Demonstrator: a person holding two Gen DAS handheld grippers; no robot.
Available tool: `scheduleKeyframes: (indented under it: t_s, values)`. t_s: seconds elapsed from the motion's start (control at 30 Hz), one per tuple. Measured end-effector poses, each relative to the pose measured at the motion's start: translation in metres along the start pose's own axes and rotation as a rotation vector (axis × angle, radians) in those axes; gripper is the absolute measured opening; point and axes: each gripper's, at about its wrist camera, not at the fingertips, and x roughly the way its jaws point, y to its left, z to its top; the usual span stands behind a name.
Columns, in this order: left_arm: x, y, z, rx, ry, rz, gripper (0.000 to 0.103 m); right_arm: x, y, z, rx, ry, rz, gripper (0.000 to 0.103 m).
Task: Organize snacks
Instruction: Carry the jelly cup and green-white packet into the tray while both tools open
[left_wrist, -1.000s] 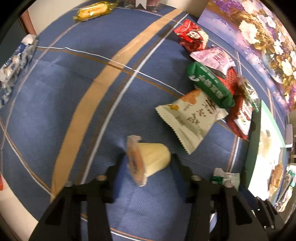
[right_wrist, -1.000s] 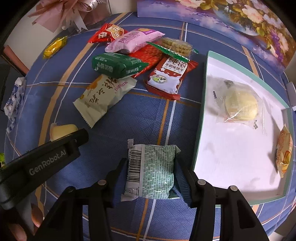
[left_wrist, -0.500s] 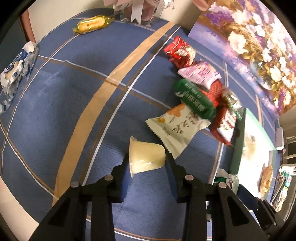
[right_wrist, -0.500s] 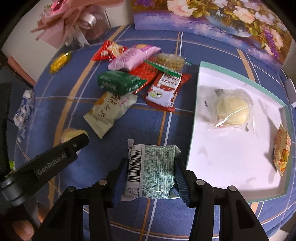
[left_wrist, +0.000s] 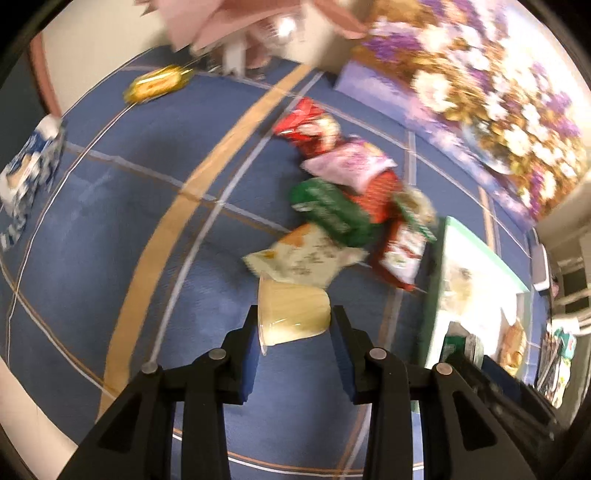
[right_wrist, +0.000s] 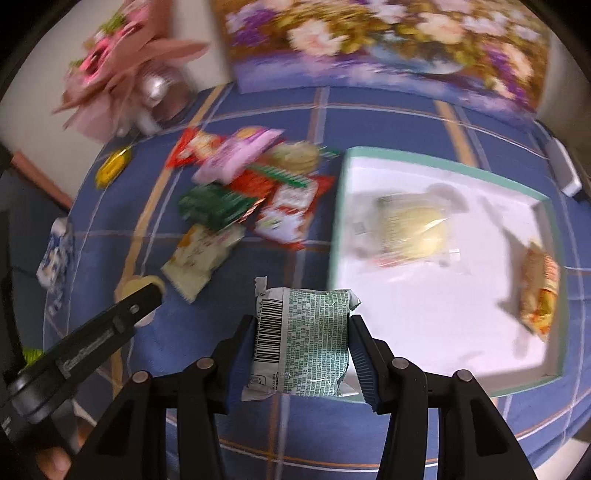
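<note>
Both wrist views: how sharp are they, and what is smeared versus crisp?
Left wrist view: the snack pile and the floral picture are streaked with motion blur, while the left gripper and its jelly cup stay fairly crisp. Right wrist view: the same, with the tray smeared but the green packet in the right gripper sharp enough to show its barcode. Fisheye bending curves the tablecloth stripes.

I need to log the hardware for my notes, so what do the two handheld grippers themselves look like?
Both look alike: the left gripper and right gripper have matte black plastic linkage arms joined by round silver pins, ending in two fingers faced with ribbed blue pads. Seen from the right wrist view, the left one's black body carries white lettering, too blurred to read. No cables or sleeves show.
</note>
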Motion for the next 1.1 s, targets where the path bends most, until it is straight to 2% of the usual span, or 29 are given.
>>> scheduleKeyframes:
  t_s: [0.17, 0.43, 0.63, 0.83, 1.1]
  values:
    - [-0.005, -0.057, -0.004, 0.132, 0.002, -0.041, 0.038, -0.008, -0.055, 0.004, 0.131, -0.016, -0.144, 0.053]
    - [-0.003, -0.142, -0.027, 0.317, 0.048, -0.083, 0.038, -0.017, -0.130, 0.002, 0.316, -0.014, -0.201, 0.053]
    - [0.013, -0.182, -0.042, 0.367, 0.115, -0.105, 0.038, -0.027, -0.171, -0.005, 0.402, -0.030, -0.229, 0.053]
    - [0.032, -0.205, -0.058, 0.395, 0.167, -0.113, 0.038, -0.025, -0.180, -0.006, 0.415, -0.017, -0.214, 0.053]
    - [0.058, -0.199, -0.064, 0.385, 0.210, -0.062, 0.038, -0.006, -0.174, -0.004, 0.381, 0.037, -0.215, 0.053]
